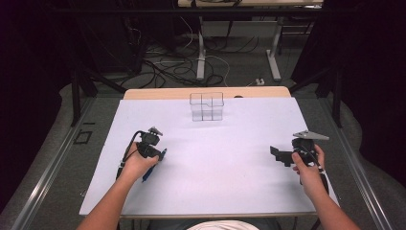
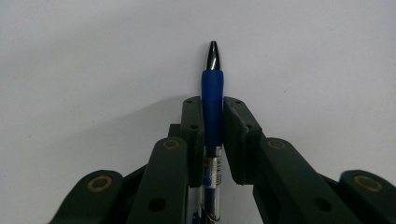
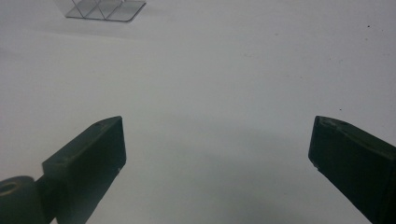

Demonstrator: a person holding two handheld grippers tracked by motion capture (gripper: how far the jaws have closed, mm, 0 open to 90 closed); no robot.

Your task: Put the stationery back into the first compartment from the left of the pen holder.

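Observation:
A blue pen (image 2: 212, 100) with a silver tip and a clear barrel is clamped between the jaws of my left gripper (image 2: 213, 105), its tip pointing away over the white sheet. From above, that left gripper (image 1: 160, 154) sits at the left of the table with the blue pen (image 1: 149, 171) sticking out under the hand. My right gripper (image 1: 276, 154) is at the right side, open, with nothing between its wide-apart jaws. A clear plastic divided holder (image 1: 207, 106) stands at the far middle of the table; its base (image 3: 105, 9) shows in the right gripper view.
A white sheet (image 1: 215, 158) covers the table, with the wooden edge (image 1: 158, 93) showing at the back. Beyond the table lie floor cables (image 1: 167, 67) and the legs of another table (image 1: 201, 52).

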